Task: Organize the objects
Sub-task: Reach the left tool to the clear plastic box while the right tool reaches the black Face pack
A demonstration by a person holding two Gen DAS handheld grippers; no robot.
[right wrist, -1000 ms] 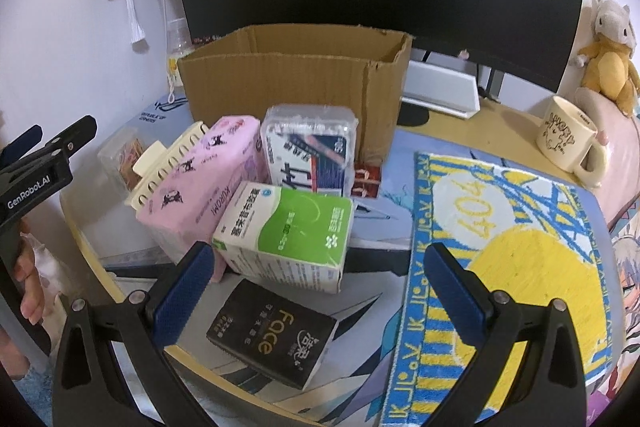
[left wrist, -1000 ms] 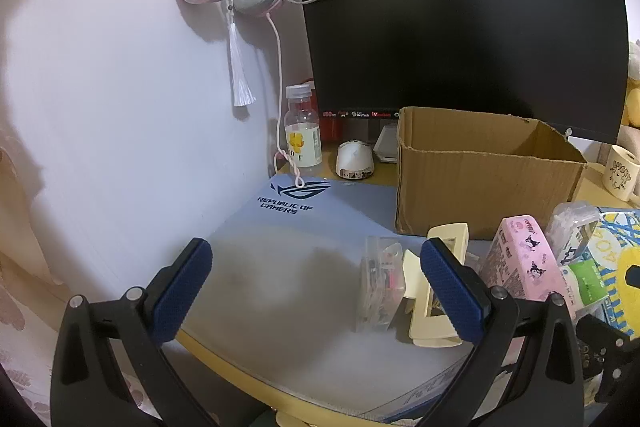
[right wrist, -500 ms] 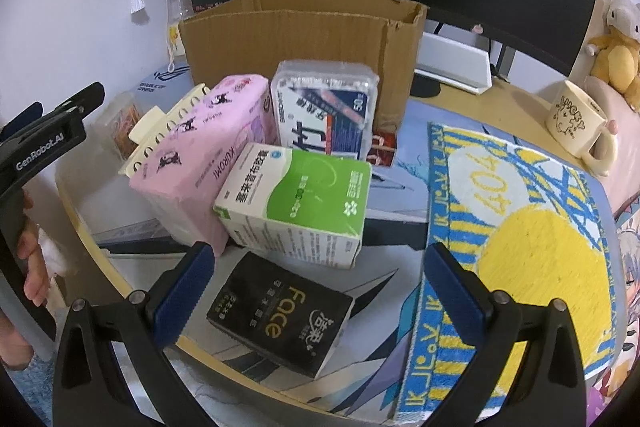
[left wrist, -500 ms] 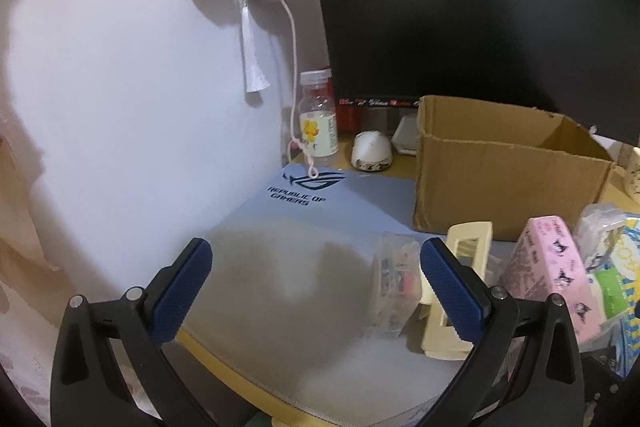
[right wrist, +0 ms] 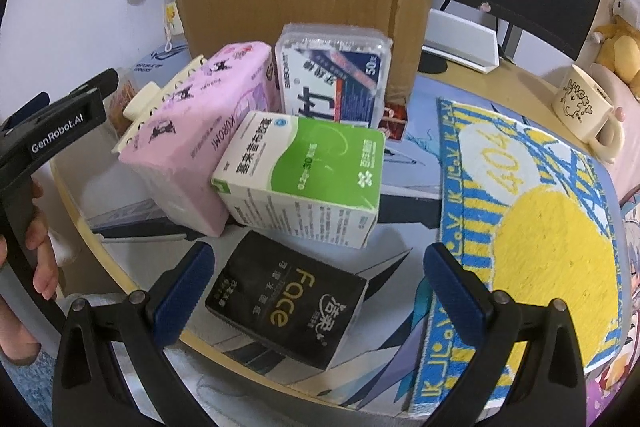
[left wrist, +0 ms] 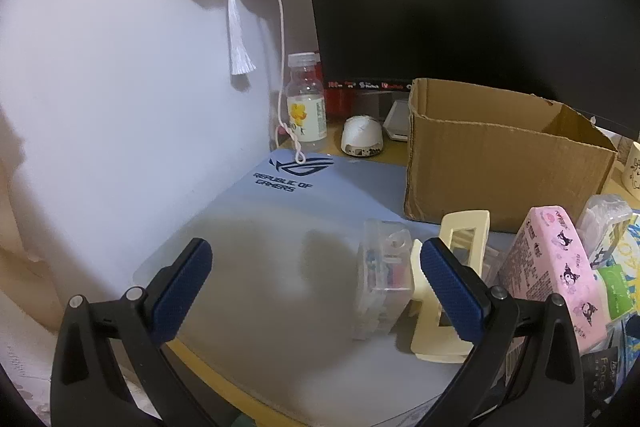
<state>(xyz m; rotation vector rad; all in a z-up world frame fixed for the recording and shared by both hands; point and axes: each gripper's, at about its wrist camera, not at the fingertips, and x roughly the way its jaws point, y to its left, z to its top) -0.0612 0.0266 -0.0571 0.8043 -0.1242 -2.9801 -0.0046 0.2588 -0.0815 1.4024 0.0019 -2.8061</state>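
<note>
Both our hand-held grippers, left (left wrist: 316, 285) and right (right wrist: 318, 285), are wide open and empty. The pile is tight: grabbing the black Face box (right wrist: 286, 301) could nudge the green box (right wrist: 304, 183) leaning above it. We can't see inside the cardboard box (right wrist: 304, 7).

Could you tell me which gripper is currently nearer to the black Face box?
Right. The right gripper hovers open just above the black Face box, which lies between its fingers. The left gripper is off to the side, by the cream hair clip.
</note>
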